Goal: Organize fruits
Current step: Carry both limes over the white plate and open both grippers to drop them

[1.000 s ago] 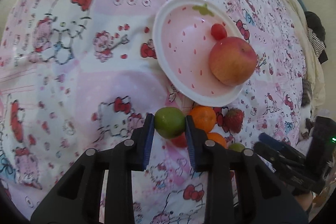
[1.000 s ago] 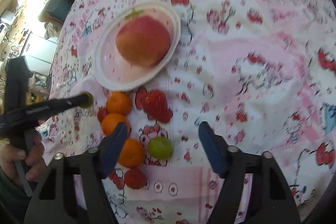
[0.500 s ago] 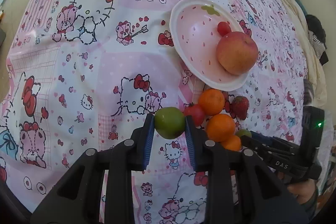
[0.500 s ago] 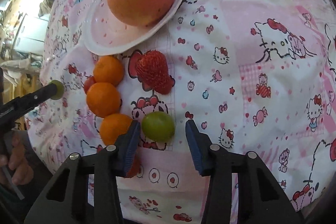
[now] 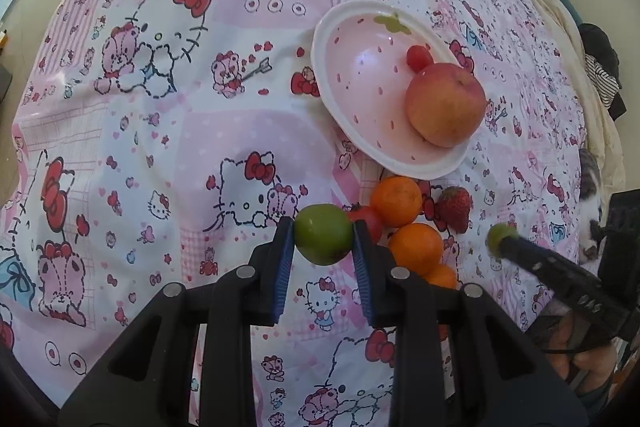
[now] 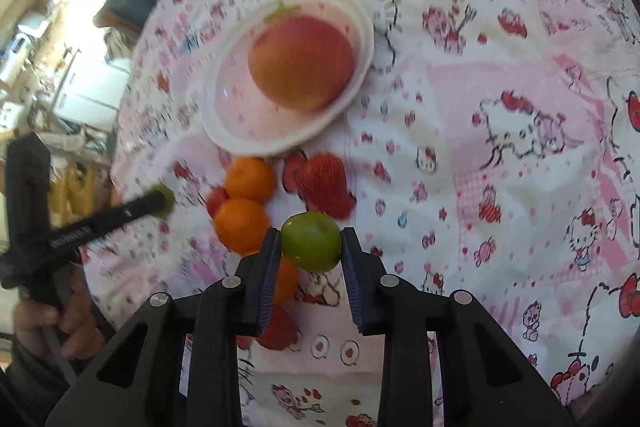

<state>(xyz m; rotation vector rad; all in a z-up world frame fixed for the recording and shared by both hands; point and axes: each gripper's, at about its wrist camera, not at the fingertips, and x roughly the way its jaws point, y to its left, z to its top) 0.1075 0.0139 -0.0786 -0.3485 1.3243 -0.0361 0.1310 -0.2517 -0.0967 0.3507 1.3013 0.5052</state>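
My left gripper [image 5: 323, 235] is shut on a green fruit [image 5: 323, 234], held above the cloth left of the fruit pile. My right gripper [image 6: 311, 242] is shut on a second green fruit [image 6: 311, 241], lifted above the pile. A pink strawberry-pattern plate [image 5: 360, 99] holds a red apple [image 5: 445, 103] and a cherry tomato [image 5: 419, 58]; the plate [image 6: 236, 139] and apple [image 6: 301, 63] also show in the right wrist view. Below the plate lie oranges [image 5: 396, 201], a small tomato [image 5: 368, 221] and a strawberry [image 5: 454, 209].
A pink Hello Kitty cloth [image 5: 160, 107] covers the surface and drops off at the left and near edges. Another strawberry [image 6: 276, 331] lies under my right gripper. Dark clothing [image 5: 600, 67] lies at the far right. Household clutter [image 6: 48, 67] lies beyond the cloth's left edge.
My right gripper has shut on the second green fruit and lifted it off the cloth. My left gripper still holds its green fruit and has shifted slightly toward the plate.
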